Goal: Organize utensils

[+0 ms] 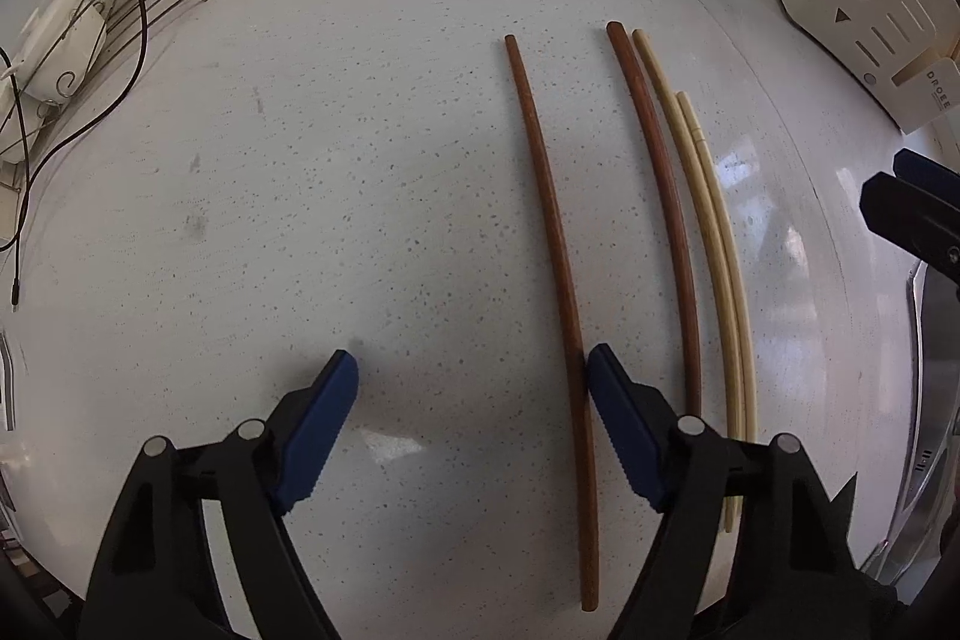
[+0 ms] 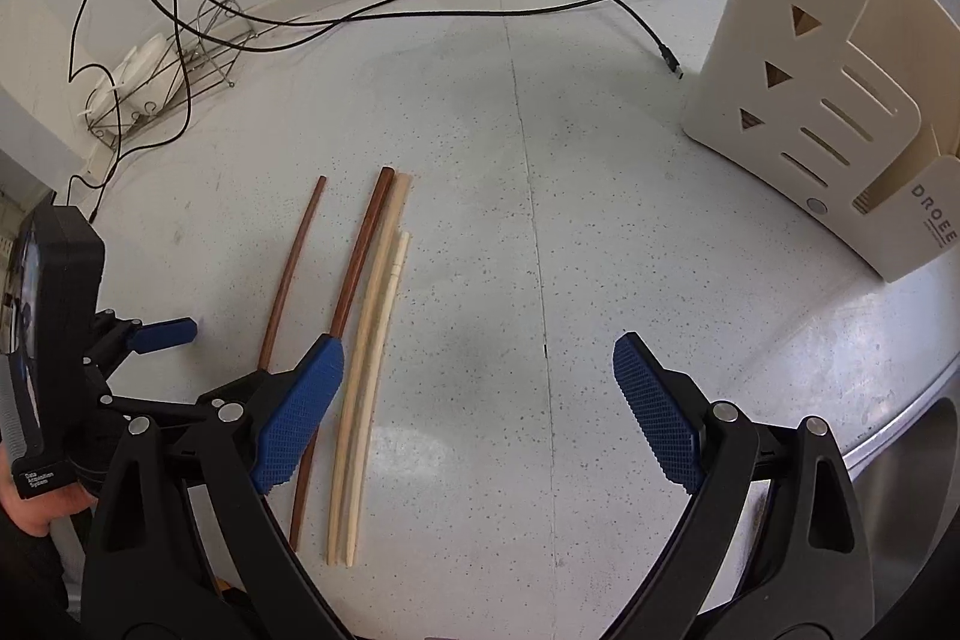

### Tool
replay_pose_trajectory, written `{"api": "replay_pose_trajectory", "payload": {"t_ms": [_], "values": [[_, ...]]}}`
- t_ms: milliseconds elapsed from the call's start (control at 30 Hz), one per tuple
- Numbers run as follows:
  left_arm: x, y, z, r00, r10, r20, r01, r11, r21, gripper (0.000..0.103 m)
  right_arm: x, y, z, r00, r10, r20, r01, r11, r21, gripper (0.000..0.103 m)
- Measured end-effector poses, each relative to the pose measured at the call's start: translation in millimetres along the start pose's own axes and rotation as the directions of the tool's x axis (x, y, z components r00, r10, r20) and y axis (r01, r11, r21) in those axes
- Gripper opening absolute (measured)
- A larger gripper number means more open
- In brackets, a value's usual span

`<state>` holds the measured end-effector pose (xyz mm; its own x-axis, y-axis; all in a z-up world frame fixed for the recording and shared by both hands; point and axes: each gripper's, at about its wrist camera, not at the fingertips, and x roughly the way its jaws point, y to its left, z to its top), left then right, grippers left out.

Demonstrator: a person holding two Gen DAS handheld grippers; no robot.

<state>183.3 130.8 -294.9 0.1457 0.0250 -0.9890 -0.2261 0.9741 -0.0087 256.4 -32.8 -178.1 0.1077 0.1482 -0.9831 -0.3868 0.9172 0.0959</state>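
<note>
Speckled white stone counter (image 2: 600, 232) carries everything, w/ a steel sink edge (image 2: 900, 388) off to the right gripper's right. Next biggest: cream plastic utensil holder (image 2: 798, 100), upright, well ahead-right of the right gripper (image 2: 480, 388); a couple of brownish sticks already poke out of its top. Black cables (image 2: 420, 10) and a wire rack (image 2: 168, 76) sit far ahead-left, not part of the job.

Both grippers have jaws spread wide, nothing held. Left gripper (image 1: 474, 400) hangs low over the counter: the lone dark-brown chopstick (image 1: 555, 232) runs fwd between its fingers, right against the inner face of its right finger (image 1: 624, 430). Second brown chopstick (image 1: 657, 196) lies just outside that finger, touching the pale pair (image 1: 717, 244) beside it. In the right wrist view the pale pair (image 2: 372, 370) lies between the fingers, just inside its left finger (image 2: 300, 412); the brown one passes under that finger.

Handling, as a guess: sticks are light, stiff, thin, smooth, so likely to roll or skid on polished stone and pivot if pinched near an end. Best hold prob. mid-length or slightly toward the thick end, pads square across. The lone brown one is easiest, since it lies apart from the rest; the touching three may drag each other.
</note>
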Motion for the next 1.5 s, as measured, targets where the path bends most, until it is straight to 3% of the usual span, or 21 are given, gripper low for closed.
{"api": "replay_pose_trajectory", "payload": {"t_ms": [67, 233, 300, 500, 633, 1000, 1167, 1333, 1500], "values": [[-2.2, 4.9, -3.0, 1.000, 0.000, -0.003, 0.000, 1.000, 0.005, 0.064, 6.8, 4.1, 2.4, 1.000, -0.003, -0.026, 0.003, 1.000, -0.011, 0.087], [-3.1, 12.9, 7.2, 1.000, -0.010, -0.021, 0.011, 1.000, 0.021, 0.020, 16.5, 17.3, 5.3, 0.997, -0.032, -0.066, 0.028, 0.998, -0.059, 0.086], [-5.8, 19.7, 3.0, 0.999, -0.034, -0.027, 0.034, 0.999, 0.007, 0.015, 21.0, 23.2, 5.5, 0.996, -0.038, -0.086, 0.031, 0.997, -0.077, 0.083], [-4.3, 33.0, 1.3, 0.995, -0.098, -0.036, 0.096, 0.994, -0.041, 0.012, 31.8, 33.4, 4.1, 0.990, -0.046, -0.132, 0.034, 0.995, -0.093, 0.072], [-6.5, 39.6, -5.9, 0.993, -0.109, -0.041, 0.106, 0.993, -0.057, 0.012, 40.2, 31.3, 1.4, 0.983, -0.043, -0.181, 0.030, 0.997, -0.074, 0.055], [-8.9, 82.3, -20.0, 0.978, -0.198, -0.061, 0.186, 0.969, -0.160, 0.011, 54.9, 47.4, -2.2, 0.972, -0.093, -0.218, 0.068, 0.991, -0.116, 0.047], [-11.9, 86.9, -20.0, 0.977, -0.198, -0.073, 0.182, 0.966, -0.182, 0.011, 55.6, 56.3, -6.9, 0.968, -0.135, -0.213, 0.102, 0.982, -0.161, 0.040], [-16.5, 76.8, -16.2, 0.977, -0.191, -0.091, 0.170, 0.964, -0.204, 0.011, 55.2, 59.7, -7.1, 0.965, -0.139, -0.224, 0.099, 0.979, -0.181, 0.011], [-15.0, 75.1, -8.4, 0.975, -0.194, -0.107, 0.169, 0.963, -0.208, 0.008, 55.9, 57.8, -3.8, 0.964, -0.117, -0.241, 0.077, 0.983, -0.168, 0.009]]}}
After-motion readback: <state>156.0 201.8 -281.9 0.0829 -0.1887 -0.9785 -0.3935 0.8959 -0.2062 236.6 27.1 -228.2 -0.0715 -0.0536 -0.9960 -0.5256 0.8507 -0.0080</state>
